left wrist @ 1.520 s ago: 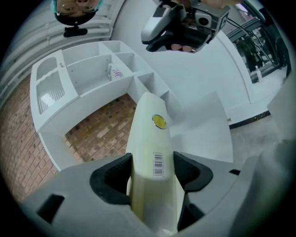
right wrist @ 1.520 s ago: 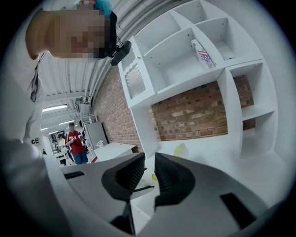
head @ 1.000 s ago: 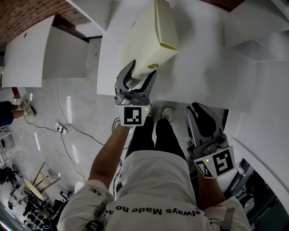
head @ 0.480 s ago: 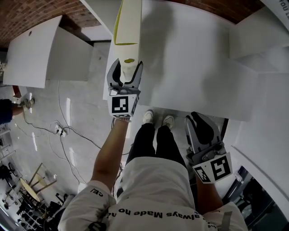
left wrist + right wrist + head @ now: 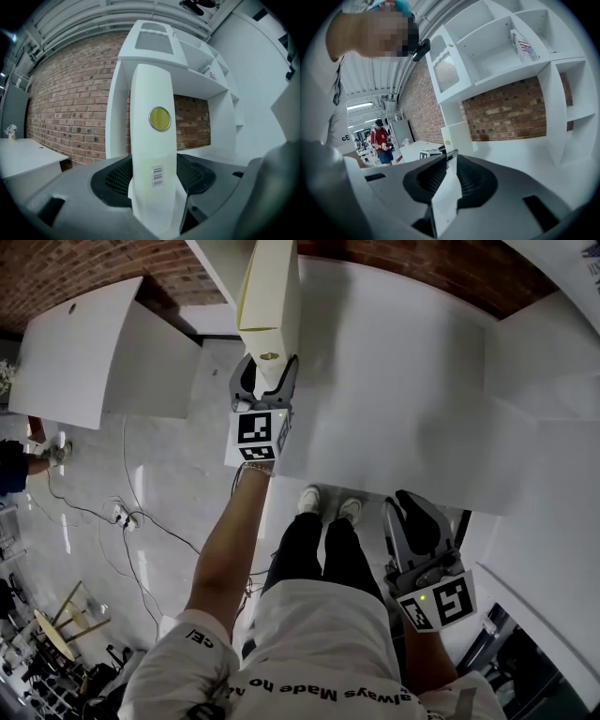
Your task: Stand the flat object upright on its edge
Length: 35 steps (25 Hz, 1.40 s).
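The flat object is a cream box (image 5: 269, 292) with a round yellow sticker (image 5: 160, 118) and a barcode on its narrow end. It stands on edge, thin side up, over the left part of the white table (image 5: 403, 381). My left gripper (image 5: 265, 381) is shut on its near end, and both pads press its wide faces (image 5: 153, 180). I cannot tell whether its lower edge touches the table. The right gripper view shows the box (image 5: 457, 136) upright at the table's far left. My right gripper (image 5: 412, 521) hangs shut and empty, off the table's front edge (image 5: 447, 183).
White shelf units (image 5: 497, 51) stand against the brick wall behind the table. A second white table (image 5: 75, 352) is at the left. Cables (image 5: 131, 512) lie on the floor. A person in red (image 5: 383, 140) stands far off.
The box has turned from a tilted, face-up pose to standing on its edge. My left gripper carried it left and farther away. The right gripper has barely moved.
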Each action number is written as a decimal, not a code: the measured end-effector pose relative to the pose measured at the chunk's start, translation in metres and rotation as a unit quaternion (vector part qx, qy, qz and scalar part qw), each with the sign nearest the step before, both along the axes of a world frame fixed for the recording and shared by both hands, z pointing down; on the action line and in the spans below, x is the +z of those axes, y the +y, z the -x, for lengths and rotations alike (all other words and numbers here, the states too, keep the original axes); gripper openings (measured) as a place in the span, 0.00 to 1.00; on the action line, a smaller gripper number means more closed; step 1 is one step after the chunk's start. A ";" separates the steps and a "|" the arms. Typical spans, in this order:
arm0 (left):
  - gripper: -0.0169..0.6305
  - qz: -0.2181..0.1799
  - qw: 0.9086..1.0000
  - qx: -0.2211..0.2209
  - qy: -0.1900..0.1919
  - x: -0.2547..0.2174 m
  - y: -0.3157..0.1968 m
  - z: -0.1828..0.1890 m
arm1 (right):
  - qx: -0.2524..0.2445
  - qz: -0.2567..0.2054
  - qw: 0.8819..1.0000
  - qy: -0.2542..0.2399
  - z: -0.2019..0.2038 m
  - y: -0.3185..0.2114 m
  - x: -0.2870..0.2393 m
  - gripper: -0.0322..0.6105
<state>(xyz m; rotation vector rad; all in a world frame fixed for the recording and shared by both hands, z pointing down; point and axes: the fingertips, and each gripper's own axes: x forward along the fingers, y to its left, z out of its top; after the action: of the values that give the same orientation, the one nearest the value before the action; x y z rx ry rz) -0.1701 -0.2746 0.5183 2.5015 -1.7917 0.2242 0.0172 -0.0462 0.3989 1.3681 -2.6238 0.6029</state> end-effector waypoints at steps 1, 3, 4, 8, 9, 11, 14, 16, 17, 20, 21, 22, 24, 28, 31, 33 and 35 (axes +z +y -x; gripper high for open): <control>0.47 0.004 1.000 -0.001 0.000 0.002 -0.007 0.003 | 0.000 0.000 1.000 0.000 0.003 -0.002 0.000 0.14; 0.47 0.010 1.000 -0.003 -0.002 0.004 -0.021 0.010 | -0.001 0.001 1.000 0.001 0.009 -0.007 -0.002 0.14; 0.47 0.013 1.000 -0.004 -0.005 0.006 -0.027 0.013 | -0.001 0.001 1.000 0.000 0.011 -0.009 -0.003 0.14; 0.47 0.026 1.000 -0.013 -0.010 0.013 -0.052 0.020 | 0.000 0.004 1.000 -0.002 0.014 -0.021 -0.003 0.14; 0.47 0.028 0.999 -0.016 -0.010 0.015 -0.058 0.021 | -0.001 0.004 1.000 -0.002 0.014 -0.024 -0.002 0.14; 0.47 0.030 0.999 -0.021 -0.011 0.016 -0.069 0.024 | -0.002 0.005 1.000 -0.003 0.013 -0.030 0.000 0.14; 0.47 0.035 0.999 -0.028 -0.015 0.016 -0.083 0.028 | -0.002 0.007 1.000 -0.004 0.012 -0.036 0.002 0.14; 0.47 0.043 0.998 -0.033 -0.016 0.017 -0.091 0.031 | -0.001 0.009 1.000 -0.005 0.012 -0.039 0.004 0.14; 0.47 0.048 0.998 -0.033 -0.017 0.018 -0.095 0.033 | -0.001 0.010 1.000 -0.005 0.012 -0.041 0.004 0.14; 0.47 0.059 0.997 -0.038 -0.024 0.018 -0.103 0.038 | -0.002 0.009 1.000 -0.007 0.012 -0.045 0.003 0.14; 0.47 0.063 0.997 -0.044 -0.028 0.018 -0.105 0.040 | -0.001 0.008 1.000 -0.007 0.010 -0.046 0.003 0.14; 0.47 0.066 0.996 -0.053 -0.031 0.018 -0.106 0.043 | -0.001 0.007 1.000 -0.007 0.009 -0.046 0.004 0.14; 0.47 0.070 0.994 -0.070 -0.035 0.018 -0.108 0.050 | -0.001 0.007 1.000 -0.009 0.009 -0.045 0.004 0.14; 0.47 0.079 0.993 -0.081 -0.045 0.018 -0.112 0.055 | 0.000 0.006 1.000 -0.009 0.007 -0.045 0.003 0.14; 0.47 0.084 0.992 -0.083 -0.042 0.016 -0.112 0.055 | 0.002 0.002 1.000 -0.008 0.005 -0.046 0.000 0.14; 0.47 0.083 0.992 -0.084 -0.039 0.014 -0.109 0.055 | 0.005 -0.001 1.000 -0.007 0.003 -0.046 -0.003 0.14; 0.47 0.086 0.992 -0.082 -0.037 0.012 -0.105 0.053 | 0.006 -0.006 1.000 -0.006 0.001 -0.047 -0.009 0.14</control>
<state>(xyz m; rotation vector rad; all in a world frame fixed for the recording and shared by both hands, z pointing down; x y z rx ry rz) -0.2233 -0.3795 0.5302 2.2449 -1.9048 0.4480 0.0166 -0.0930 0.3900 1.3882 -2.6344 0.5994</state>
